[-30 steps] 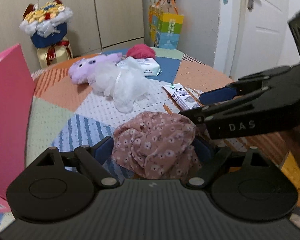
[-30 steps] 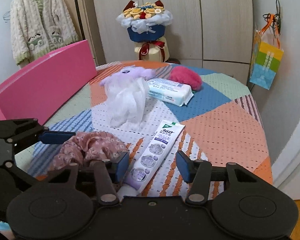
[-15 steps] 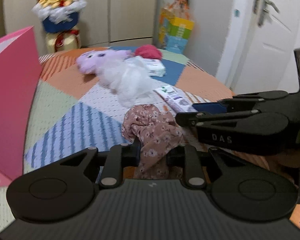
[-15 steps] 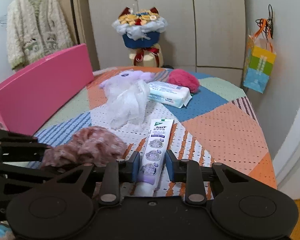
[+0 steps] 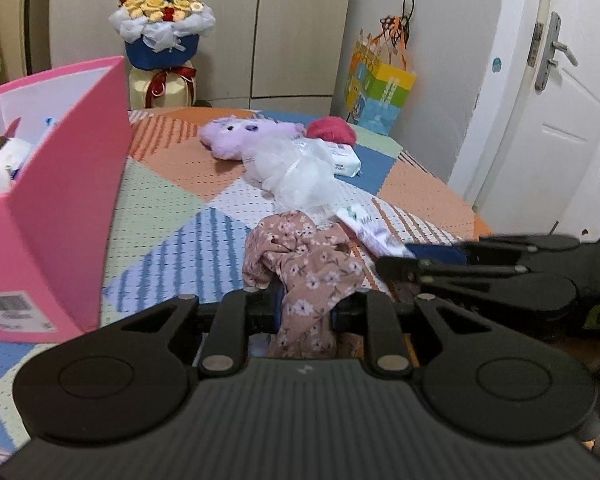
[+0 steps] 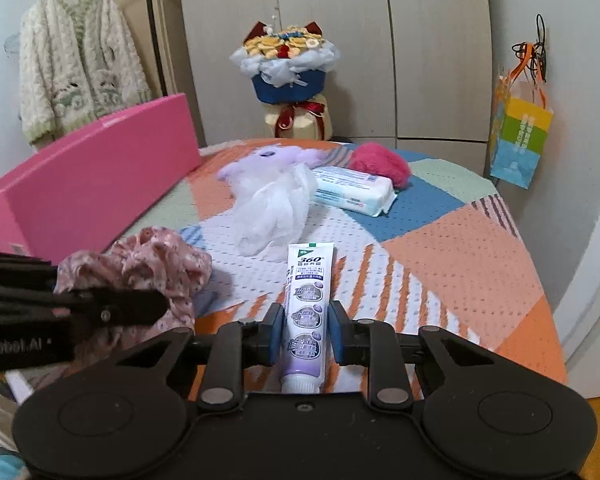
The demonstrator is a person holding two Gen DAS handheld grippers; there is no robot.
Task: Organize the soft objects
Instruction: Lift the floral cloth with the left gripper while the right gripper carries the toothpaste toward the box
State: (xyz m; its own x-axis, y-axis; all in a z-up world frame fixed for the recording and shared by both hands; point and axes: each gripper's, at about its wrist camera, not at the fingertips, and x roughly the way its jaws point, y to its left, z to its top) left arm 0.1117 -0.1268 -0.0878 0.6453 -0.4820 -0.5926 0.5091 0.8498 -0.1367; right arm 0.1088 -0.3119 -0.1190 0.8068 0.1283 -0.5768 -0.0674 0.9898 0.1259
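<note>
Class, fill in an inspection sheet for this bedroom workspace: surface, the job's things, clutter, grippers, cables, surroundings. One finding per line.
Surface: patchwork knitted bedspread in orange, blue, green and white.
Job's things: pink floral cloth; lilac plush toy; white gauzy mesh bundle; fuzzy magenta ball; open pink cardboard box at the left edge.
Clutter: purple-and-white toothpaste tube; white wet-wipes pack.
Grippers: left gripper shut on the floral cloth; right gripper shut on the toothpaste tube.
Cables: nothing seen.
Surroundings: beige wardrobe doors; flower bouquet; hanging cream cardigan; colourful gift bag; white door.
</note>
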